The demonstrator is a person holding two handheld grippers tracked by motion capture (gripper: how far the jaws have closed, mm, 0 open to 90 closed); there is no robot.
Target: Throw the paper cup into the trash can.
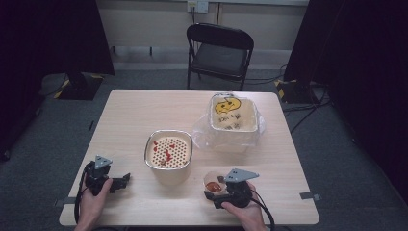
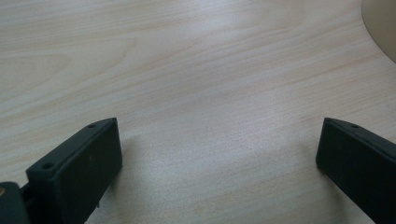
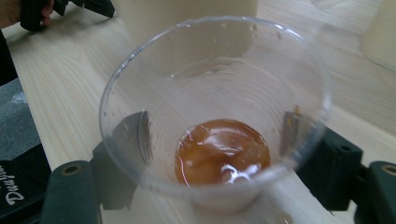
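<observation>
We find the clear plastic cup (image 3: 215, 112) between the jaws of the right tool (image 1: 215, 191), just right of the strainer pot (image 1: 169, 150) on the worktop (image 1: 139, 108), and judge it gripped. It looks light, thin-walled, easily crushed; hold low on the wall, kept upright for the brown liquid (image 3: 222, 151). The left tool (image 1: 123, 180), left of the pot, stands open and empty. Pad contact is blurred through the plastic.

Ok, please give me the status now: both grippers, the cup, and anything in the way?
Left gripper open, low over bare table. Right gripper around clear plastic cup, amber liquid inside. Strainer tub stands between the cup and the lined bin.
</observation>
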